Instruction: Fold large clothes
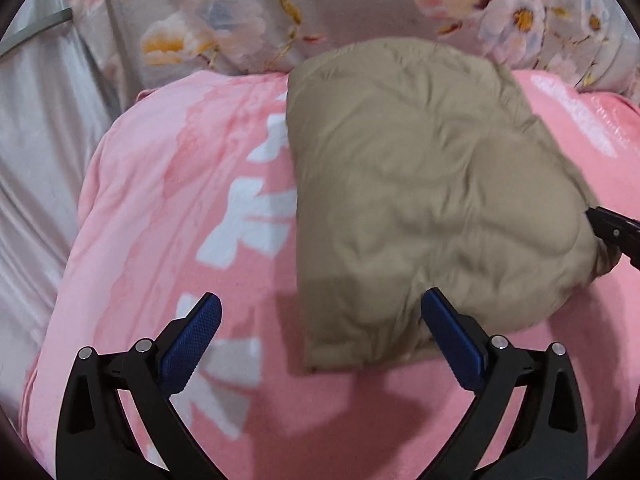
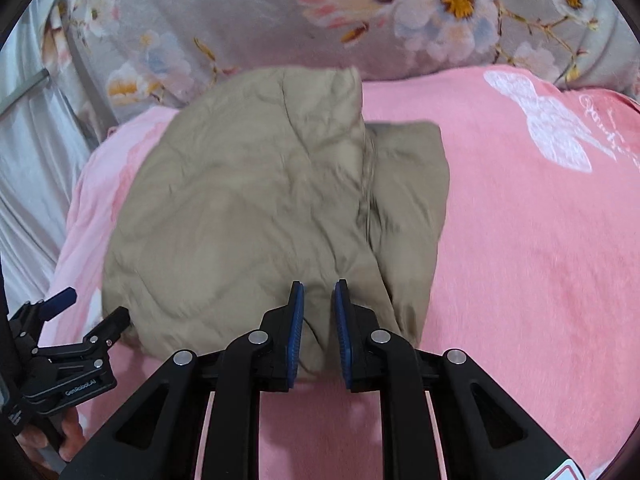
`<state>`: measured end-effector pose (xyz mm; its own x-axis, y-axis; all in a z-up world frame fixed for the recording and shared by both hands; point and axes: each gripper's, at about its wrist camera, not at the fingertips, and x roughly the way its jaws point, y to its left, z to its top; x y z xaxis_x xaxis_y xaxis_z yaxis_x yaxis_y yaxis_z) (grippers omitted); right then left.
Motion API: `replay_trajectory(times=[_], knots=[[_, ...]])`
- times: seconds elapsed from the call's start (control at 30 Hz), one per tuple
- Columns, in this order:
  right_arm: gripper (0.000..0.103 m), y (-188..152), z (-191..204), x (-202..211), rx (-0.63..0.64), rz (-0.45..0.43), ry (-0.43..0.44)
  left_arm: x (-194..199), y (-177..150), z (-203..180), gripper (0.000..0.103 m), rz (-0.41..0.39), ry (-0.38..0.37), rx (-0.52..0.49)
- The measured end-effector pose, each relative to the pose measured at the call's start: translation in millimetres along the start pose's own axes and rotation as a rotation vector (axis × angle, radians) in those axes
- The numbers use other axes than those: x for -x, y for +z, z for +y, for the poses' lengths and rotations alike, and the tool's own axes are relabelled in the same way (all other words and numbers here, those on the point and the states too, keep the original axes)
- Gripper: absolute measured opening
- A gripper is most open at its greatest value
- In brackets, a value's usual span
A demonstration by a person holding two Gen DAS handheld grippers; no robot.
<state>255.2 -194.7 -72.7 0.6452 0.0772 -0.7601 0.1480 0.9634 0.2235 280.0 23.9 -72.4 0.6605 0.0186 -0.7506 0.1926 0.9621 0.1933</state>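
A folded tan garment [image 1: 432,200] lies on a pink blanket [image 1: 168,200] spread over the bed, with a floral quilt [image 1: 256,8] at twelve o'clock behind it. The left gripper [image 1: 320,312] stands with its fingers wide apart and nothing between them, at the garment's six o'clock edge. The right gripper [image 2: 319,312] has its fingers drawn close together with a narrow gap; garment cloth sits between them, though whether the pads press on it cannot be told.

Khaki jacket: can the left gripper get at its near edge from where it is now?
Probably yes. The left gripper is open, and the jacket's near edge lies just past its right finger on the pink blanket, nothing between.
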Motion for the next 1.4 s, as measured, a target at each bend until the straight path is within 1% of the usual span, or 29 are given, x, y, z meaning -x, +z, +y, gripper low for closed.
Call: replay_trajectory(times=[0.07,0.1,0.2,0.27,0.33,0.43,0.6,0.77,0.83,0.93,1.0,1.1,1.13,1.17,1.2,1.23,1.27,1.3,1.33,1.4], knots=[[0.013,-8.0,-0.6,-5.9,-0.004,-0.006,-0.022,-10.8,-7.7,3.5,0.098,0.047,-0.022,0.048],[0.013,-9.8,-0.6,-7.5,-0.004,-0.006,-0.024,-16.9,-10.4,7.7,0.098,0.063,-0.039,0.089],[0.013,-11.6,-1.7,-12.4,-0.001,0.003,-0.025,-26.6,-13.0,13.0,0.098,0.068,-0.048,0.128],[0.013,-12.4,-3.8,-15.9,-0.015,0.008,-0.012,-30.2,-12.2,12.8,0.098,0.06,-0.038,0.122],[0.013,-12.7,-4.5,-20.2,-0.013,0.006,-0.003,-34.1,-10.6,9.6,0.098,0.044,-0.015,0.094],[0.012,-16.6,-7.5,-24.0,-0.04,-0.009,0.015,-39.7,-7.7,7.9,0.098,0.037,-0.011,0.083],[0.012,-16.7,-4.9,-27.6,-0.057,-0.019,0.013,-49.8,-2.5,10.7,0.098,0.027,-0.009,0.077],[0.012,-17.0,2.0,-30.5,-0.033,-0.034,-0.009,-58.8,3.2,12.9,0.098,0.017,-0.001,0.084],[0.012,-17.9,5.1,-30.4,-0.016,-0.042,-0.031,-58.4,1.9,11.4,0.098,0.011,0.004,0.084],[0.012,-18.9,8.5,-30.3,-0.004,-0.052,-0.049,-55.6,0.3,6.2,0.098,-0.011,0.033,0.066],[0.013,-18.8,5.8,-30.0,-0.013,-0.057,-0.039,-52.5,-0.9,3.5,0.098,-0.026,0.053,0.058],[0.013,-20.8,-3.0,-25.6,-0.06,-0.086,0.004,-42.1,-5.9,0.1,0.098,-0.05,0.085,0.068],[0.015,-23.7,-5.4,-19.6,-0.077,-0.097,0.005,-37.8,-8.7,-0.5,0.098,-0.053,0.086,0.08],[0.022,-27.5,-5.8,-13.6,-0.085,-0.103,0.0,-32.5,-12.4,-1.7,0.098,-0.055,0.08,0.093],[0.028,-34.8,-4.7,-3.4,-0.088,-0.113,-0.01,-24.1,-18.8,-3.5,0.098,-0.065,0.057,0.11],[0.046,-44.6,-1.4,7.5,-0.078,-0.129,-0.029,-15.6,-25.8,-5.8,0.098,-0.075,0.038,0.124],[0.066,-52.6,1.4,15.4,-0.062,-0.139,-0.048,-9.9,-31.0,-8.7,0.098,-0.078,0.029,0.128],[0.076,-65.7,6.1,25.4,-0.031,-0.146,-0.101,-1.3,-38.6,-12.5,0.098,-0.086,0.015,0.131],[0.081,-75.8,9.5,32.2,-0.006,-0.15,-0.137,6.8,-45.3,-15.9,0.098,-0.097,0.006,0.133],[0.081,-96.2,12.6,46.9,0.021,-0.147,-0.164,20.5,-56.8,-22.8,0.098,-0.113,0.001,0.133]])
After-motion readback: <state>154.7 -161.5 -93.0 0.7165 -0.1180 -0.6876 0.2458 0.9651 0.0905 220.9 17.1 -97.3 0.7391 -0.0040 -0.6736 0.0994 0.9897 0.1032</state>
